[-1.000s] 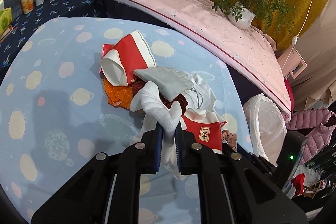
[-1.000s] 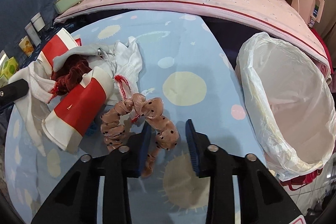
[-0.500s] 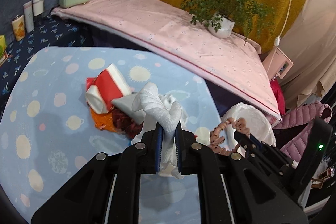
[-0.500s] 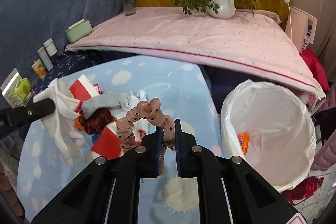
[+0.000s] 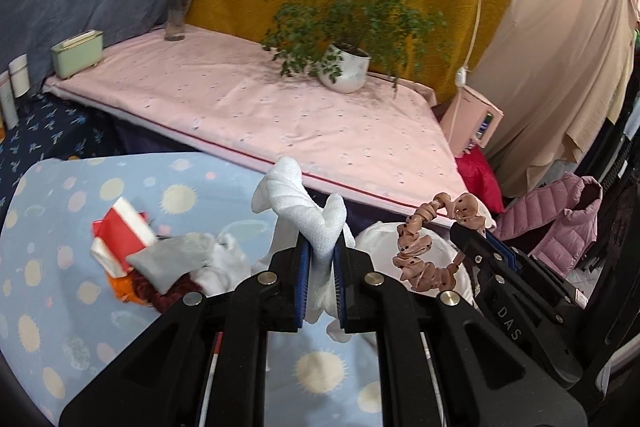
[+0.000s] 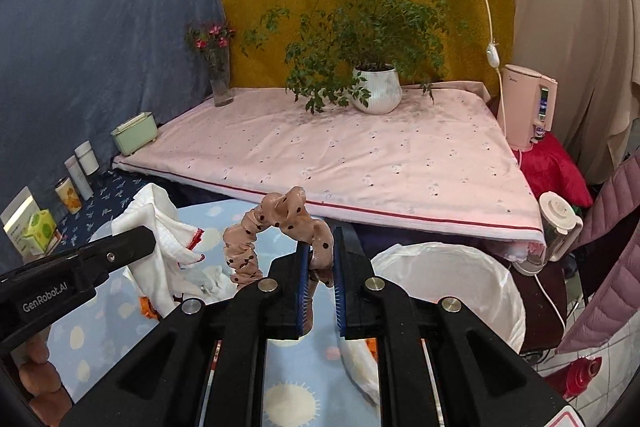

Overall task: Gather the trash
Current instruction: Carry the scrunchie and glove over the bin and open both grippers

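White cloth [image 5: 308, 215], pink black-dotted scrunchie [image 5: 420, 251], sun-patterned blue tablecloth [image 5: 60, 195].

Both views are evenly and softly lit from overhead, with only faint shadows cast. Straight lines are bent by fisheye distortion, corners are blacked out, and sharp focus is kept throughout.

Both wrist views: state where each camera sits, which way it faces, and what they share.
Left wrist: on the left gripper, facing the pink shelf; its fingers clamp a white cloth; the right gripper shows too.
Right wrist: on the right gripper, facing the same shelf; it clamps a dotted scrunchie; the left gripper enters lower left.
Shared: potted plant, lined bin, cloth, scrunchie.
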A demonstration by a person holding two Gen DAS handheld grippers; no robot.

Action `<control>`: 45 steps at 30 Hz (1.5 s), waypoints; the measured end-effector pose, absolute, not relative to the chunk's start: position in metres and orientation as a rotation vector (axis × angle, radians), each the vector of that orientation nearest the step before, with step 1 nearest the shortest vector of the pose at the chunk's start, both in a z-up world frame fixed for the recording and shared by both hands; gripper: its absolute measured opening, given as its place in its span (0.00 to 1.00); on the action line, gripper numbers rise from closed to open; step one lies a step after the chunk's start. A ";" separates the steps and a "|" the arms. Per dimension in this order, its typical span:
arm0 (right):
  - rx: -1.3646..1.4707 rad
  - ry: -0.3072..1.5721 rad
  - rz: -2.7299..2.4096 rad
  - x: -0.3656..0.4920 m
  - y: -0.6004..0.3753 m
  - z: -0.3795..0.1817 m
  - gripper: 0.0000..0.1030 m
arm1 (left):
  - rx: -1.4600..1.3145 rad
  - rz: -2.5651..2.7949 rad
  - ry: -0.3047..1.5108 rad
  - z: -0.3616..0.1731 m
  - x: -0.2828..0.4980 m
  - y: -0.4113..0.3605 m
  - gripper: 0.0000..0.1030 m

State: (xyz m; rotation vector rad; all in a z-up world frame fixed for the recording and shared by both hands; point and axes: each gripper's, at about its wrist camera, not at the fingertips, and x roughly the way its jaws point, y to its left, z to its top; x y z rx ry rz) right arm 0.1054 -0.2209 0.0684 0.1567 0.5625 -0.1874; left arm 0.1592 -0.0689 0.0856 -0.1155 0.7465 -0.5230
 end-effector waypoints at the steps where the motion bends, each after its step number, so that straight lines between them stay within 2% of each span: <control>1: 0.156 0.558 -0.198 0.103 -0.227 0.070 0.10 | -0.111 -0.539 0.749 0.086 0.159 -0.077 0.10; 11: 0.203 0.551 -0.303 0.077 -0.290 0.063 0.10 | -0.064 -0.664 0.774 0.084 0.151 -0.147 0.10; 25: 0.267 0.611 -0.389 0.064 -0.344 0.025 0.11 | -0.014 -0.760 0.822 0.064 0.146 -0.212 0.12; 26: 0.269 0.614 -0.391 0.065 -0.345 0.024 0.12 | -0.017 -0.763 0.824 0.063 0.146 -0.214 0.15; 27: 0.270 0.616 -0.396 0.065 -0.346 0.022 0.17 | -0.020 -0.764 0.826 0.062 0.146 -0.216 0.20; 29: 0.269 0.613 -0.408 0.065 -0.348 0.020 0.19 | -0.024 -0.745 0.825 0.060 0.147 -0.219 0.48; 30: 0.270 0.616 -0.410 0.065 -0.349 0.019 0.22 | -0.036 -0.732 0.815 0.060 0.147 -0.218 0.51; 36: 0.272 0.612 -0.416 0.064 -0.351 0.018 0.33 | -0.038 -0.705 0.822 0.057 0.151 -0.218 0.53; 45: 0.263 0.607 -0.401 0.066 -0.342 0.023 0.35 | -0.045 -0.676 0.822 0.055 0.153 -0.207 0.54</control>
